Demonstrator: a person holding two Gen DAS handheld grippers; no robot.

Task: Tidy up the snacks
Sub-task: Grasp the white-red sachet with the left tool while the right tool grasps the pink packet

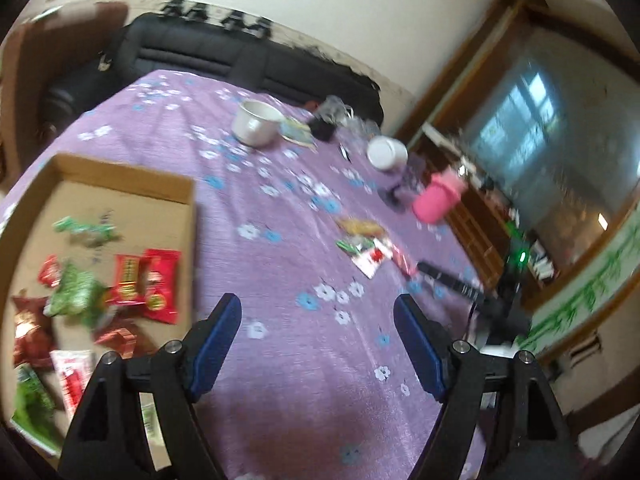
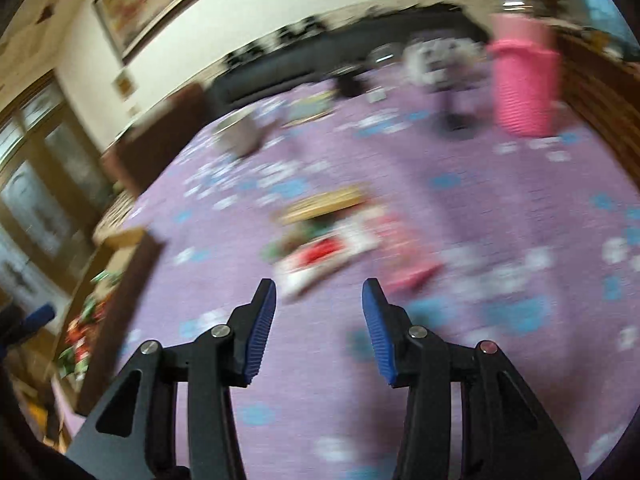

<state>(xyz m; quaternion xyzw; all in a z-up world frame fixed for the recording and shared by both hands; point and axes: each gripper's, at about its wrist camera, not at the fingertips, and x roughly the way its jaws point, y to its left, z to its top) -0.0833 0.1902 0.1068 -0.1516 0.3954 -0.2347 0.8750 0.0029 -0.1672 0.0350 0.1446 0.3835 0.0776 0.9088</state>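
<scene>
While both jaws gape, snack packets point(image 2: 332, 240) just ahead, untouched.

soft daylight, motion blur, fisheye warp

red, green and white snack packets point(image 1: 132, 284) lie jumbled flat in the shallow cardboard box point(image 1: 120, 172) on the purple cloth. well apart from the box, a small pile of loose snacks point(image 1: 368, 244) sits on the cloth, overlapping, blurred in the right wrist view.
</scene>
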